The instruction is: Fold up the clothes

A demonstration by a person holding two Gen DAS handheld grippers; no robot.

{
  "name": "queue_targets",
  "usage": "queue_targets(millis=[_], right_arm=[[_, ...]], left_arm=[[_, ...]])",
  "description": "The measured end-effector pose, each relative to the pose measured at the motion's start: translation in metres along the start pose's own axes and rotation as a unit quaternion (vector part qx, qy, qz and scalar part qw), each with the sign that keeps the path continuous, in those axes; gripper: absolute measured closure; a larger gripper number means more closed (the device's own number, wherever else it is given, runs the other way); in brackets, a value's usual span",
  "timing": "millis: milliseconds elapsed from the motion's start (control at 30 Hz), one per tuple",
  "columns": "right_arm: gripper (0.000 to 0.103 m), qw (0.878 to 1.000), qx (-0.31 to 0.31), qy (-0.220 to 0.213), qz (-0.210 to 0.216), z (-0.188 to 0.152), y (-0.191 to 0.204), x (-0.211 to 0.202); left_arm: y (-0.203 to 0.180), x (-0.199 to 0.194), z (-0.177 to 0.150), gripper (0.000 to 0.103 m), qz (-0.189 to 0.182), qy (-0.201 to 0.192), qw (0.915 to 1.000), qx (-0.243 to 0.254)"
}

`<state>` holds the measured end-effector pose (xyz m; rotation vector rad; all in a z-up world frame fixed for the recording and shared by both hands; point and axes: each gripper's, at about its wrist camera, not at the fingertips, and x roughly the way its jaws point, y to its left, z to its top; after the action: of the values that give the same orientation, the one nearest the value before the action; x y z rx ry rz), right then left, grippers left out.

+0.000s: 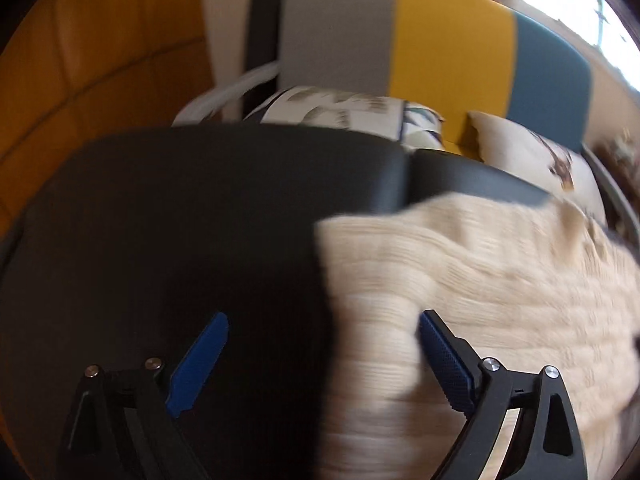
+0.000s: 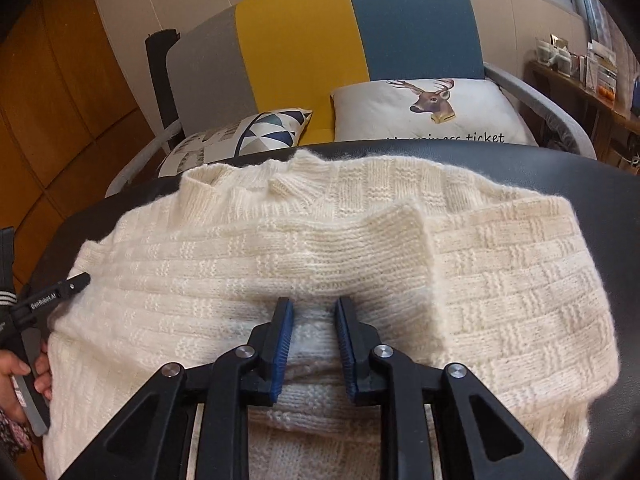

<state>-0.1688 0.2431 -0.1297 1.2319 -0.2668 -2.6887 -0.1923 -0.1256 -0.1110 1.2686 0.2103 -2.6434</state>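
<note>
Blue-padded fingers of the right gripper (image 2: 313,312) sit nearest, jaws narrowed to a slim gap with a ridge of the cream sweater (image 2: 320,248) rising between the pads; whether the knit is truly pinched I cannot tell, as the pads seem just apart from it. At nine o'clock in that view the left gripper's tip shows, held by a hand (image 2: 24,376) at the sweater's left edge. Seen from its own blurred camera, the left gripper (image 1: 324,356) stands spread wide, grasping nothing, with the sweater's edge lying between its fingers toward three o'clock. The sweater lies across a black padded surface (image 2: 580,184), collar at twelve o'clock, one sleeve already laid across the chest. Beyond stands a grey, yellow and blue armchair (image 2: 296,40) with a deer cushion (image 2: 432,112).

Judging by this, the step is gathering the lower hem to fold it up toward the collar. To do it well, both grippers should bite through every layer at matching heights, lift evenly, and carry toward twelve o'clock without dragging the folded sleeve askew. Loose knit stretches, so pull gently.
</note>
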Motion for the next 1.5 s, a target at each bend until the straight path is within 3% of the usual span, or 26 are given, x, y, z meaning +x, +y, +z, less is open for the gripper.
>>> queue_targets(millis=[67, 100, 233, 300, 400, 467, 533, 633, 833, 867, 933, 1067, 1133, 1233, 1300, 1400, 1500], right_arm=[[0.082, 1.0, 0.005, -0.002, 0.006, 0.0, -0.002, 0.0], [0.082, 1.0, 0.009, -0.003, 0.009, 0.0, -0.003, 0.001], [0.082, 1.0, 0.009, -0.005, 0.008, 0.0, -0.003, 0.002], [0.082, 1.0, 0.009, -0.006, 0.008, 0.0, -0.003, 0.003], [0.082, 1.0, 0.01, -0.007, 0.007, -0.001, -0.002, 0.004], [0.082, 1.0, 0.009, -0.008, 0.005, -0.001, -0.002, 0.004], [0.082, 1.0, 0.008, -0.008, 0.003, 0.0, -0.001, 0.006], [0.082, 1.0, 0.006, -0.008, -0.001, 0.0, 0.0, 0.007], [0.082, 1.0, 0.004, -0.007, 0.009, -0.001, 0.002, -0.01], [0.082, 1.0, 0.002, -0.006, 0.011, -0.002, 0.003, -0.017], [0.08, 1.0, -0.002, -0.006, 0.015, -0.003, 0.006, -0.033], [0.08, 0.998, -0.059, 0.014, 0.013, -0.024, 0.022, -0.062], [0.08, 0.998, -0.045, 0.034, 0.005, -0.039, 0.009, -0.065], [0.08, 0.998, 0.007, 0.057, -0.004, -0.062, -0.022, -0.067], [0.083, 0.997, 0.038, 0.069, -0.009, -0.075, -0.041, -0.068], [0.085, 0.997, 0.048, 0.058, -0.006, -0.078, -0.043, -0.069], [0.085, 0.997, 0.058, 0.047, -0.002, -0.08, -0.046, -0.069]], left_arm=[[0.013, -0.004, -0.001, 0.006, -0.035, 0.004, 0.9991, -0.022], [0.015, -0.009, -0.001, 0.006, -0.034, 0.001, 0.9992, -0.023], [0.019, -0.041, 0.004, 0.008, -0.055, -0.059, 0.9951, -0.058], [0.01, -0.049, 0.008, 0.008, -0.062, -0.083, 0.9933, -0.052], [-0.011, -0.033, 0.024, 0.008, -0.012, -0.087, 0.9961, -0.009], [-0.02, -0.008, 0.024, 0.01, 0.057, -0.057, 0.9963, 0.03], [-0.023, 0.016, 0.022, 0.008, 0.119, -0.029, 0.9905, 0.064], [-0.021, 0.011, 0.02, 0.004, 0.121, -0.056, 0.9863, 0.096], [-0.001, -0.053, 0.016, 0.008, 0.081, -0.098, 0.9896, 0.067], [0.003, -0.067, 0.009, 0.008, 0.051, -0.099, 0.992, 0.059], [0.005, -0.084, -0.003, 0.008, 0.012, -0.097, 0.9936, 0.057], [-0.009, -0.093, -0.048, 0.008, -0.026, -0.067, 0.9953, 0.065], [-0.019, -0.092, -0.07, 0.008, -0.04, -0.046, 0.9956, 0.071], [-0.028, -0.073, -0.08, 0.007, -0.015, -0.015, 0.9962, 0.085], [-0.018, -0.059, -0.077, 0.006, -0.027, 0.008, 0.9978, 0.061], [-0.007, -0.044, -0.064, 0.0, -0.012, 0.013, 0.9987, 0.048], [-0.014, -0.031, -0.049, 0.0, 0.006, 0.003, 0.9972, 0.074]])
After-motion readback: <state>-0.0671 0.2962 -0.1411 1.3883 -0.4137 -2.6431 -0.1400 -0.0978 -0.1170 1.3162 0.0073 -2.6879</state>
